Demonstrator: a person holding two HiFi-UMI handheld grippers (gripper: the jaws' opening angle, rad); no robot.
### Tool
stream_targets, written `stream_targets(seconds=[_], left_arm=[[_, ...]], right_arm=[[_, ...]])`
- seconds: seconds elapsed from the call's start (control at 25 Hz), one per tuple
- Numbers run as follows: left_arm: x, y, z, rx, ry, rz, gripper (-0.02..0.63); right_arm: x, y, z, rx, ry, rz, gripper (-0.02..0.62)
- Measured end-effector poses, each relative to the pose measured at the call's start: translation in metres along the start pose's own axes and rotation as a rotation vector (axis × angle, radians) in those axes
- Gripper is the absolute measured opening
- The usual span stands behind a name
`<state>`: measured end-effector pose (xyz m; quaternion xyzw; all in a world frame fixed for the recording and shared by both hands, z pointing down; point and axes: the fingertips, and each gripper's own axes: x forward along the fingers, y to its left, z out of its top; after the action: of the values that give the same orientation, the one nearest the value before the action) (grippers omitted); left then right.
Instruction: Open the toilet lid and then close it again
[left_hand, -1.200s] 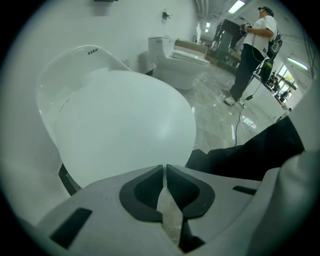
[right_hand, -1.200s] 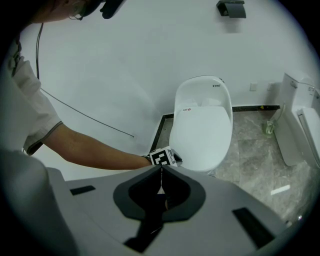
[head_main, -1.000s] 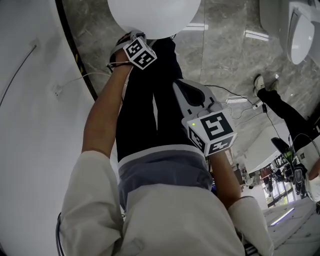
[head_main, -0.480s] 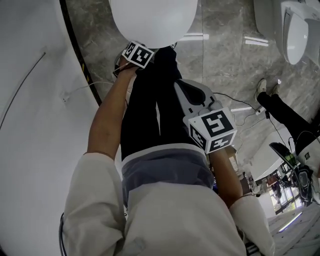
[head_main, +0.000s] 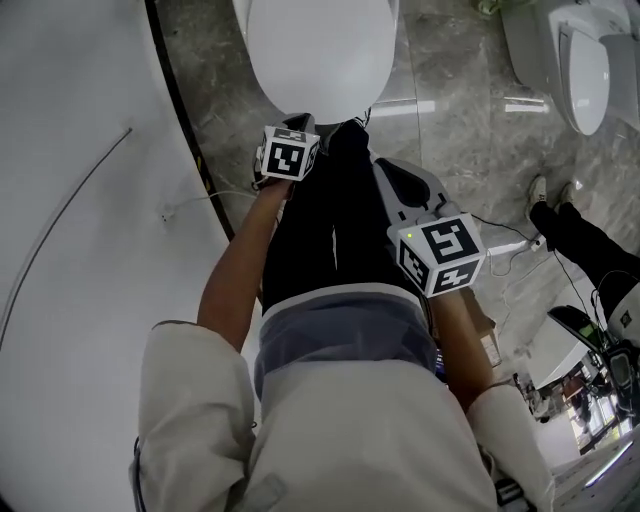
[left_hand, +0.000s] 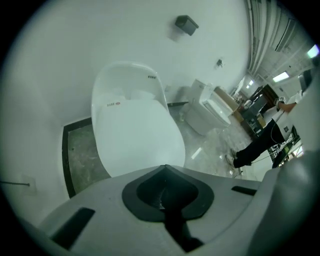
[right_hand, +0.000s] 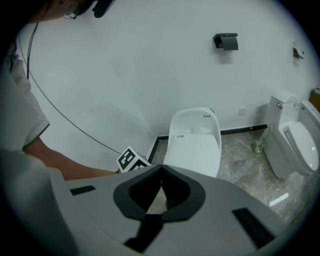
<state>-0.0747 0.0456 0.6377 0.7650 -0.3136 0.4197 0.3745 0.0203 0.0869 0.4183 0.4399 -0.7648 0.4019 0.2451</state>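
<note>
As the toilet lid (head_main: 318, 50) lies shut, you hold left gripper (left_hand: 164, 168) by its front rim, right gripper (right_hand: 161, 169) farther back, jaws pressed together, empty, apparently standing clear.

- Second toilet (right_hand: 295, 142) off to the right, on grey marble floor (right_hand: 250, 170).
- Dark box (right_hand: 226, 41) mounted high on white wall (right_hand: 150, 65).
- Thin cable (right_hand: 89, 134) slanting down that wall.
- Bystander's dark-trousered leg (head_main: 590, 240), white shoe (head_main: 538, 187).

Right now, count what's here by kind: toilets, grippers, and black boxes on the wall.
Toilets: 2, near toilet, far toilet
Grippers: 2, left gripper, right gripper
Black wall box: 1
Total: 5
</note>
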Motion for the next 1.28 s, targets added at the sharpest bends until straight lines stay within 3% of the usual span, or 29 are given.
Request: stream_targets(seconds=[0.32,0.52,0.72,0.88,1.28], left_arm=[[-0.1,-0.017,0.063,-0.044,-0.25,0.051,0.006],[-0.161,-0.029,0.095,-0.08,-0.376,0.042,0.006],[-0.224,-0.055,0.127,-0.024,-0.486,0.037,0.006],[-0.263,-0.063,0.15,-0.027,-0.579,0.029,0.006],[-0.345,-0.075,0.165,-0.01,-0.735,0.051,0.006]], right_arm=[[-0.025,0.013,0.04,-0.048,-0.11,-0.016,0.009],[-0.043,0.019,0.068,-0.035,-0.162,-0.008,0.009],[-0.07,0.027,0.102,-0.095,-0.203,0.011,0.009],[-0.091,0.033,0.12,-0.137,-0.222,0.021,0.009],[-0.126,0.043,0.137,-0.198,-0.267,0.013,0.009]])
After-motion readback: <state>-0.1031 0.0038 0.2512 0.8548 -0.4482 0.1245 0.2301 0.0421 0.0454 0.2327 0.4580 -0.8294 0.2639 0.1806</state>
